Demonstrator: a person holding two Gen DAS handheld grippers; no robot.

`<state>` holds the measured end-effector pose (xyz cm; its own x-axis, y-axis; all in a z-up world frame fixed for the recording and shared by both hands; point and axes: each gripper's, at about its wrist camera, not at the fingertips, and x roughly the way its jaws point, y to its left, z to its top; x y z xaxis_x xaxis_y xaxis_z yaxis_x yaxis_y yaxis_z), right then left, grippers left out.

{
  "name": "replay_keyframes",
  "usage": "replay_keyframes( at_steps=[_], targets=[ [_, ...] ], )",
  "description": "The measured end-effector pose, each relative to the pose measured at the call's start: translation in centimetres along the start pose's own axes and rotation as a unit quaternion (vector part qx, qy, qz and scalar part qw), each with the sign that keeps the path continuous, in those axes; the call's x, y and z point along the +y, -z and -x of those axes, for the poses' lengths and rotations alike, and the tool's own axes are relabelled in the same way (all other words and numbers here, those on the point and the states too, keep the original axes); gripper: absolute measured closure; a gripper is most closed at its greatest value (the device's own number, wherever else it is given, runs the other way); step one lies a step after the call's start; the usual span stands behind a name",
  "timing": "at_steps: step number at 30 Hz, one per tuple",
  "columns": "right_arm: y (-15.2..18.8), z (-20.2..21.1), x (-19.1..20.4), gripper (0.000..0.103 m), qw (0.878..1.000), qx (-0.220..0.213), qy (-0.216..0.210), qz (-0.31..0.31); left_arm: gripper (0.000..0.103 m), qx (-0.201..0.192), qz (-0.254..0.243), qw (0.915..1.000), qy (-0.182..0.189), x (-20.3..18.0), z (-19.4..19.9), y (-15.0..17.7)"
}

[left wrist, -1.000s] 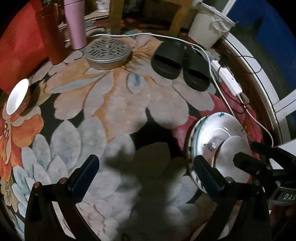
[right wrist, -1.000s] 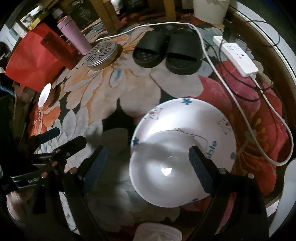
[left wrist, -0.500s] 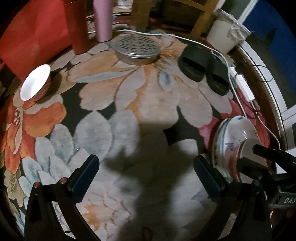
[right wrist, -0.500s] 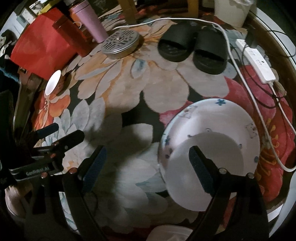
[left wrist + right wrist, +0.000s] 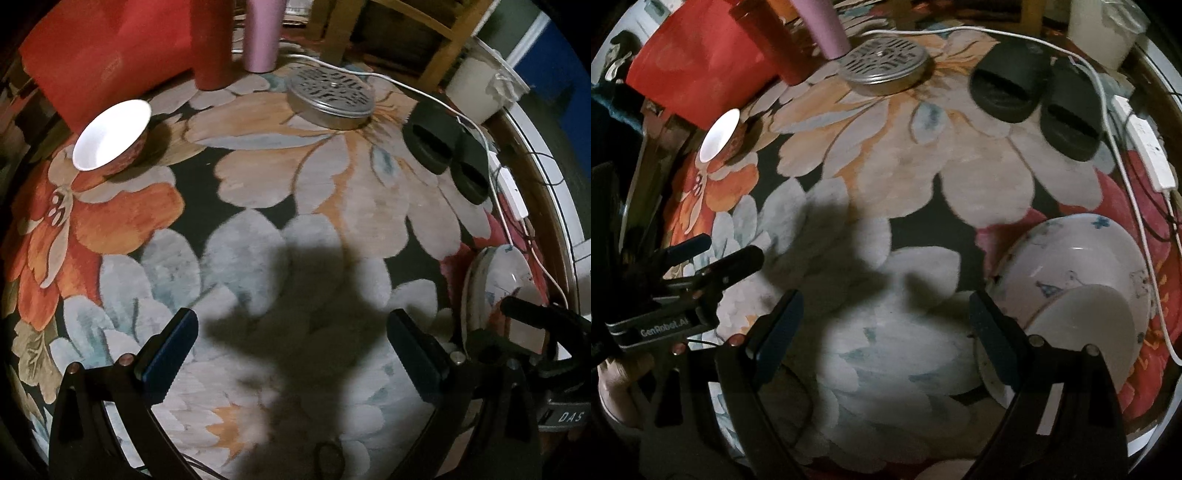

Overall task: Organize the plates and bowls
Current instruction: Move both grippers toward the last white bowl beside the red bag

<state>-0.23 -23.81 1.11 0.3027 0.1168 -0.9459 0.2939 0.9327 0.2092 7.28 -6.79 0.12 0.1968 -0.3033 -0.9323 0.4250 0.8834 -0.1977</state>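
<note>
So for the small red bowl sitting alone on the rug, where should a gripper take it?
On the rim. The small red bowl stands upright and open on the rug, so probably come down from above, one finger inside its white wall and one outside. The open left gripper is nearer it.

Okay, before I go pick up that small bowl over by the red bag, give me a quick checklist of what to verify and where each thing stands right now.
1. Left gripper open and empty: ok.
2. Right gripper open and empty: ok.
3. Small bowl upright on the rug, rim free: ok.
4. Rug between the grippers and the bowl free of clutter: ok.
5. Room around the bowl: cannot tell; the red bag stands close behind it.
6. Plate stack settled flat on the rug: cannot tell; the right gripper's finger hides its near edge.
</note>
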Motion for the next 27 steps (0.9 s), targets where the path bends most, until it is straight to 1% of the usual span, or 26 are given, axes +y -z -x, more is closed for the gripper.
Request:
replay_keyframes(
  at_steps=[6,13,19,27],
  targets=[
    [-0.2,-1.9,1.8,0.012,1.0,0.025,-0.003,0.014,0.001,0.001,0.021,0.9997,-0.008,2.9,-0.5,0.2],
    [-1.7,-4.3,4.7,0.012,0.998,0.045,-0.015,0.041,0.001,0.003,0.047,0.9987,-0.022,6.7,-1.0,0.3],
    [-3.8,-6.2,7.7,0.011,0.997,0.053,-0.038,0.047,0.001,-0.002,0.071,0.9969,-0.034,10.5,-1.0,-0.1],
    [-7.9,-7.7,12.3,0.012,0.994,0.041,-0.077,0.062,0.001,-0.032,0.109,0.9921,-0.053,15.9,0.9,-1.4]
  ],
)
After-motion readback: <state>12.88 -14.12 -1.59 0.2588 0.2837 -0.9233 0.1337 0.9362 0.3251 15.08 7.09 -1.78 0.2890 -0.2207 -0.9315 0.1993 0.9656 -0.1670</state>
